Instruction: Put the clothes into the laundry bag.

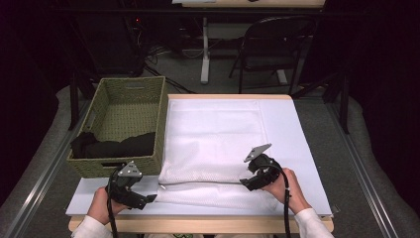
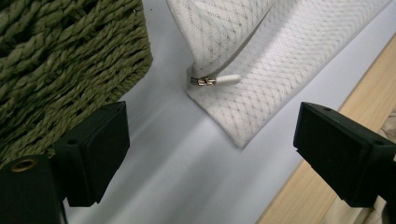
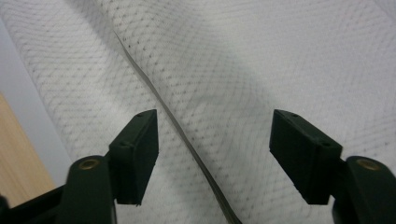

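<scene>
A white mesh bag lies flat on the table with its zipper along the near side. The zipper pull sits at the bag's near left corner. My left gripper hovers low at that corner, open, with the bare table between its jaws. My right gripper is over the bag's near right part. It is open and straddles the zipper line, with its pads clear of the mesh.
A green woven basket stands at the table's left, holding a black garment; its wall is close beside my left gripper. A white sheet covers the table. The wooden front edge is near. A folding chair stands beyond the table.
</scene>
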{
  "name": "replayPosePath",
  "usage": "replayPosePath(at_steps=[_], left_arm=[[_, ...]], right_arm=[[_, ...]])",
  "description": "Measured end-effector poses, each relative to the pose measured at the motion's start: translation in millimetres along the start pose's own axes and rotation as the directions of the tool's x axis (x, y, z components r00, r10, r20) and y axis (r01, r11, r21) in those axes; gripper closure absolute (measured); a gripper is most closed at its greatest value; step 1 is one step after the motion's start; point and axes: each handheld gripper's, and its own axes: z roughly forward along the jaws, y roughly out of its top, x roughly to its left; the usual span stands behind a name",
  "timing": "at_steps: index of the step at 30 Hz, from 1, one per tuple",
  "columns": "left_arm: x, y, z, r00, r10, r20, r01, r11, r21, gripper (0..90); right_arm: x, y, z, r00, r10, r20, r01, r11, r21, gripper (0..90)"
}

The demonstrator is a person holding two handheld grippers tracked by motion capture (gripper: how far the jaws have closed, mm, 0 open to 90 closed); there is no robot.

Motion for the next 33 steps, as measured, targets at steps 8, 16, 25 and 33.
replayPosePath(at_steps=[8, 16, 25, 33], left_arm=[[0.2, 2.1, 3.4, 0.9999, 0.001, 0.011, -0.001, 1.0000, 0.008, 10.6], [1.3, 3.0, 6.6, 0.9999, 0.010, 0.009, -0.010, 0.9996, 0.028, 11.2], [1.2, 3.1, 7.9, 0.9999, 0.008, 0.008, -0.008, 0.9990, 0.044, 11.6], [1.5, 2.3, 7.1, 0.9999, 0.006, 0.010, -0.007, 0.9992, 0.040, 11.5]], right_arm=[[11.2, 13.7, 15.0, 0.9971, -0.074, -0.014, 0.075, 0.997, 0.009, 56.7], [22.3, 21.5, 34.7, 0.9891, -0.140, -0.046, 0.143, 0.988, 0.063, 69.0], [24.0, 24.4, 41.3, 0.9897, -0.142, 0.017, 0.140, 0.986, 0.096, 90.0], [24.3, 22.8, 35.5, 0.9907, -0.128, -0.046, 0.131, 0.988, 0.077, 71.0]])
